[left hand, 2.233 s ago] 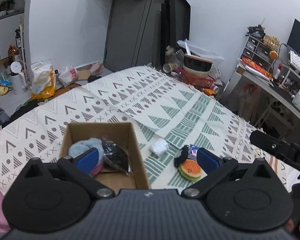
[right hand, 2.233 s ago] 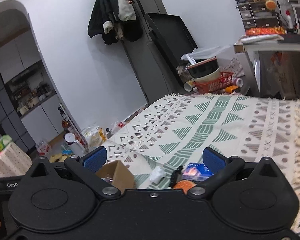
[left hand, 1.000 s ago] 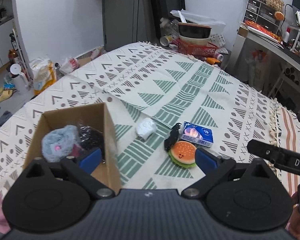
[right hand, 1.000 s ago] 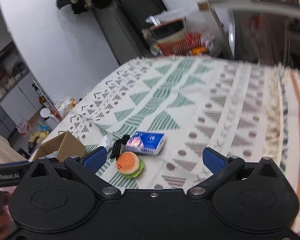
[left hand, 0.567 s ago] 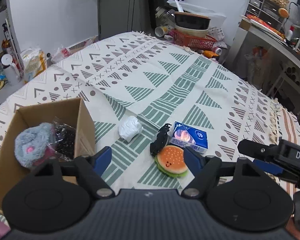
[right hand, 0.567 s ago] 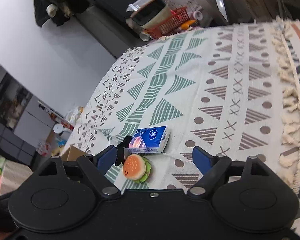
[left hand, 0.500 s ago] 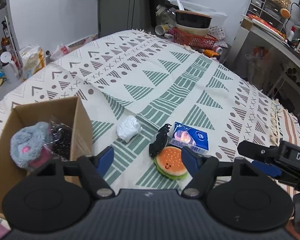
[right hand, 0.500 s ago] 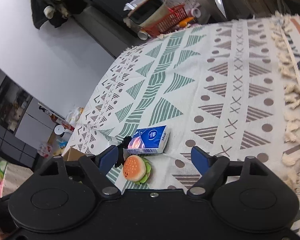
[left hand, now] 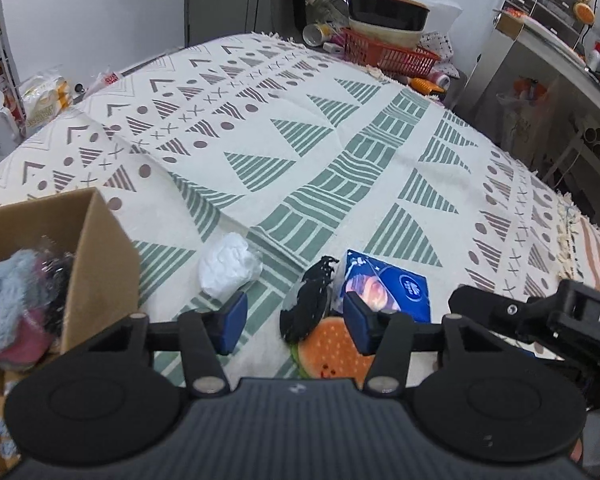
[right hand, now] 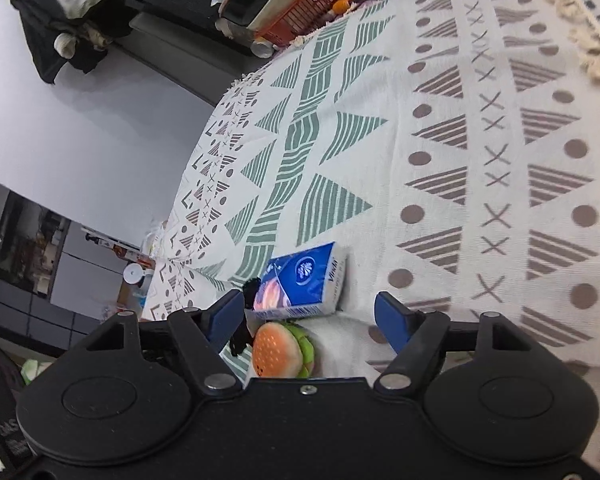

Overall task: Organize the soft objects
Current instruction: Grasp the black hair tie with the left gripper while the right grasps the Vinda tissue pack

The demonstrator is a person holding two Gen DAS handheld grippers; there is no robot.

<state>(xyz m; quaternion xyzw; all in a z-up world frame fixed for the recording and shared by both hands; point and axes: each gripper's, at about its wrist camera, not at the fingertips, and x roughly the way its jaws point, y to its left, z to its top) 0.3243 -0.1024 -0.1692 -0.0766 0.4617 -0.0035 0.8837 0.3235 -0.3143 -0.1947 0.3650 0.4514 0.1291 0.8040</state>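
Spreading across the bed, patterned blanket [left hand: 308,128] bearing burger plush [left hand: 332,346], black bundle [left hand: 308,304], tissue pack [right hand: 304,280], white wad [left hand: 228,264]. Hovering over black bundle, left gripper [left hand: 296,322], jaws just closing, nothing pinched. Framing tissue pack and plush, right gripper [right hand: 310,318], narrowing, touching neither. Sitting left, cardboard box [left hand: 100,264].

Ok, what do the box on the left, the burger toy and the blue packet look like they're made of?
The box looks like plain brown corrugated cardboard, matte, with raw-edged walls. The burger toy seems to be soft plush or foam: its orange bun has a dull, finely dimpled surface. The blue packet looks like thin glossy plastic film over a soft pack, probably tissues, going by its sheen and printed wrapper.
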